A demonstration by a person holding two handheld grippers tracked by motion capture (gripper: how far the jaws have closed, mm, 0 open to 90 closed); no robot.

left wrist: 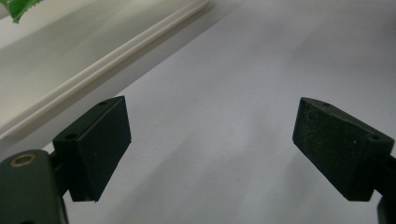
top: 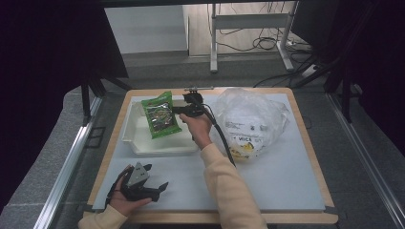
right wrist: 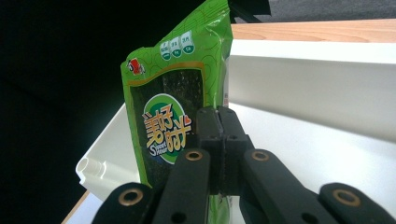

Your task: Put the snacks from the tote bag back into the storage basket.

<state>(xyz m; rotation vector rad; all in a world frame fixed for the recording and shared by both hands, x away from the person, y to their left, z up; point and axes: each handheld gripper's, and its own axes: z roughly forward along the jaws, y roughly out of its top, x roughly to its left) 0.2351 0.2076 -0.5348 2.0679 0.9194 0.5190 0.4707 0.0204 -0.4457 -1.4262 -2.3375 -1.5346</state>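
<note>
The right gripper point(top: 180, 109) is clamping the edge of a green snack packet point(top: 161, 114), its jaws pressed together on the packet's side seam, as the right gripper view is showing with the two black pads point(right wrist: 219, 122) meeting over the foil. The packet point(right wrist: 180, 112) is hanging over the white tray point(top: 136, 144), which serves as the landmark here: the packet is sitting above the tray's far half, its lower end seeming to be close to or brushing the tray floor, though contact is hard to tell. The left gripper point(top: 150, 183) is resting in the person's hand on the table's white mat point(top: 277, 181) just in front of the tray's near rim point(left wrist: 93, 70), jaws spread wide with nothing between them point(left wrist: 212, 144). A crumpled clear plastic bag point(top: 248, 119) is lying to the right of the tray.

The grip is taking only a thin margin of slick foil, so the packet could be slipping or swinging out of the jaws if the hand is jerking or tilting; it might then be landing on the tray's rim instead of inside.

In the high view the packet's long axis is running from the tray's far wall toward its near rim, tilted slightly leftward at the top, printed face turned upward
</note>
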